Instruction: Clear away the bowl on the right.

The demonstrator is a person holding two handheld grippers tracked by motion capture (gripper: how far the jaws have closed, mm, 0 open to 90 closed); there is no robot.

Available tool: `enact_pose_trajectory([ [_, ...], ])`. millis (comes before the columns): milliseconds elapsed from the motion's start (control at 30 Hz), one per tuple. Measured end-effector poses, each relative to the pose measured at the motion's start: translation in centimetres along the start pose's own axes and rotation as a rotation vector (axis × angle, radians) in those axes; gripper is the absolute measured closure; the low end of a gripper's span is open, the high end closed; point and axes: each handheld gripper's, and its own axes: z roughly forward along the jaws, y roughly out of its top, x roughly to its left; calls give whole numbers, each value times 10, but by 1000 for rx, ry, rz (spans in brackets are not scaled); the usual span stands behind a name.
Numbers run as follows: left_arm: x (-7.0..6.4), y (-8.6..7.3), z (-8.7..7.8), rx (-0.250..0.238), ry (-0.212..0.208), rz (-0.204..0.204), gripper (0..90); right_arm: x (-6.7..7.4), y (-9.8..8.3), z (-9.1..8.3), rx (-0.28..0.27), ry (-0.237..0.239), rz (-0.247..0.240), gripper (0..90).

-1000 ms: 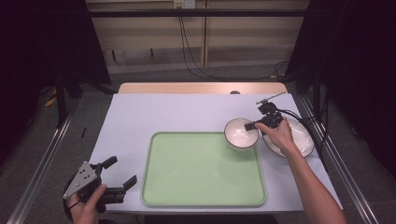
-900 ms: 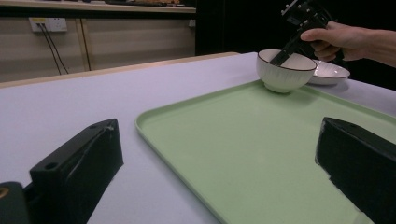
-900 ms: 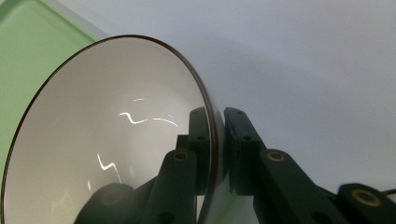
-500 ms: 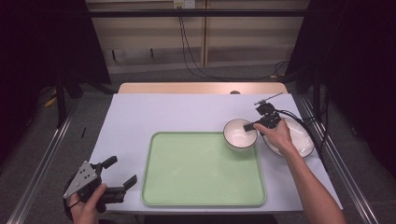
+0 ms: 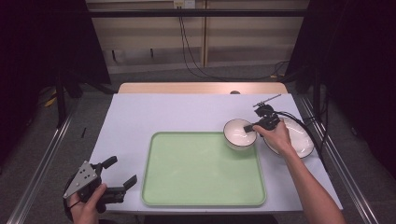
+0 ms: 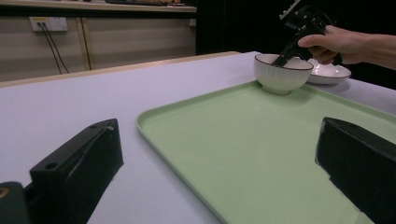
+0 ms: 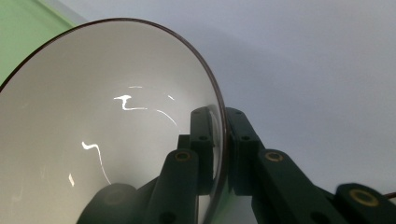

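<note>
Right gripper (image 5: pixel 251 126) clamped on the rim of the white bowl (image 5: pixel 238 134), one jaw inside the wall, one outside, as the right gripper view shows close up. Bowl sits at the far right corner of the green tray (image 5: pixel 201 170), just beside a white plate (image 5: pixel 299 137) on the lavender table (image 5: pixel 187 112). Left gripper (image 5: pixel 122 179) held near the table's front left corner, jaws apart, holding nothing, pointed across the tray.

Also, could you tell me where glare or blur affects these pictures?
Right gripper view: bright squiggles of glare inside the bowl, and the tool clamped on its rim is soft, out of focus. Left gripper view: that tool's near jaws are blurred. High view: surroundings dark, table evenly lit.
</note>
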Motion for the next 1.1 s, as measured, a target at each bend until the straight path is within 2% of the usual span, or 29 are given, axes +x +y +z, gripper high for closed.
enact_pose_trajectory([
  [567, 0, 0, 0, -2, 4, 1, 7, 1, -4, 4, -53, -9, -42, 801],
  [600, 1, 0, -1, 6, 3, 14, 7, 1, -4, 5, -51, -10, -51, 784],
  [633, 0, 0, 0, -2, 1, -1, 7, 2, -4, 5, -53, -17, -54, 764],
  [700, 1, 0, -1, -2, 5, 2, 7, 1, -4, 5, -68, -22, -40, 722],
  [733, 1, 0, -1, -4, 1, 2, 7, 0, -4, 5, -79, -23, -55, 691],
  [933, 1, 0, -1, -1, 2, 7, 7, 0, -4, 3, -101, -29, -39, 477],
  [1000, 1, 0, -1, 0, 2, 6, 7, 0, -4, 2, -95, -31, -37, 455],
  [1100, 1, 0, -1, -1, 3, 5, 8, 0, -3, 1, -105, -48, -24, 344],
])
